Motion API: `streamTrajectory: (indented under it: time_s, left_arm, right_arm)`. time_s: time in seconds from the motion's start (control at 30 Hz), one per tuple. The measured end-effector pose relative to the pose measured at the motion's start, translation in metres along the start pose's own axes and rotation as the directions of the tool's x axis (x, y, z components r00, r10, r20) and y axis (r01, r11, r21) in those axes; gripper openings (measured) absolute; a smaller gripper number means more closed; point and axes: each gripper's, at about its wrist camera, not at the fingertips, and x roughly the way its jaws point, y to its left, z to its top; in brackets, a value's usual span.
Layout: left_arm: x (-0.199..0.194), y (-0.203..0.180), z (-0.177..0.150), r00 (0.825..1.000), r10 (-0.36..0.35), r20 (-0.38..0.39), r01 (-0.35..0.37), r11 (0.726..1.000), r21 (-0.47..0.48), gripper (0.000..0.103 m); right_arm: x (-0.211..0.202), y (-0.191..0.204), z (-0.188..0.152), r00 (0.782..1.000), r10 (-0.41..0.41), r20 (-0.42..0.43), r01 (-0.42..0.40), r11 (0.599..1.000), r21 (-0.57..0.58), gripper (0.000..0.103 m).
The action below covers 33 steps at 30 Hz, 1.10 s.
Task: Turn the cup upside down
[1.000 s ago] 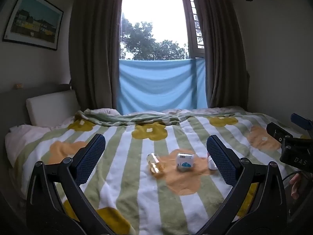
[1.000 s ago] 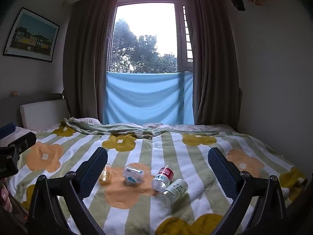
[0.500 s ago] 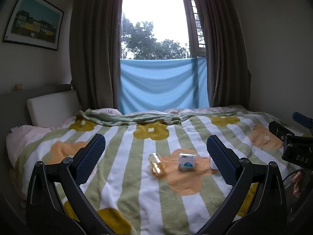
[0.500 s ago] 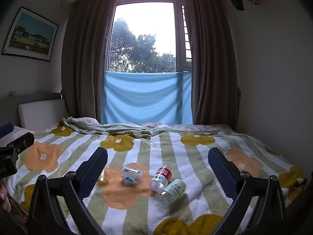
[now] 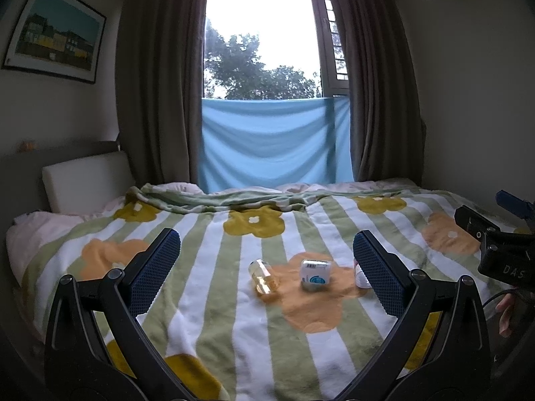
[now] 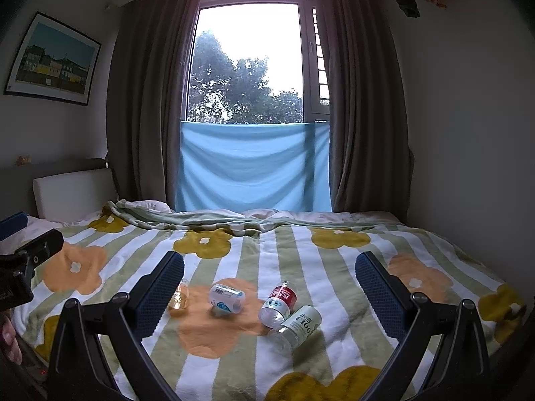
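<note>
Four small cup-like containers lie on their sides on the flowered blanket [image 6: 334, 267]. An amber clear cup [image 5: 264, 275] [image 6: 179, 297] is leftmost. Beside it is a white one with a blue label [image 5: 315, 270] [image 6: 226, 297]. Further right lie a red-labelled one [image 6: 279, 302] and a white-labelled one [image 6: 297, 324]. My left gripper [image 5: 267, 267] is open and empty, above the bed, short of the cups. My right gripper [image 6: 269, 287] is open and empty, likewise held back from them.
The bed fills the lower view, with a white pillow [image 5: 85, 180] at the far left. Dark curtains [image 6: 143, 100] and a blue cloth [image 6: 254, 167] hang at the window behind. Walls close in on both sides.
Both grippers have drifted slightly; the cups sit a little lower and nearer in both views. Nothing was grasped.
</note>
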Motion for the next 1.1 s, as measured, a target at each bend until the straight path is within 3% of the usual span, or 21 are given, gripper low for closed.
streamTrajectory:
  time_s: [1.1]
  left_arm:
    - [0.0016,0.0051,-0.0022,1.000,-0.007,-0.009,0.007,1.000,-0.014,0.103]
  right_arm:
    - [0.0015,0.0048,0.0032,1.000,0.009,-0.002,-0.009,1.000,0.000,0.103]
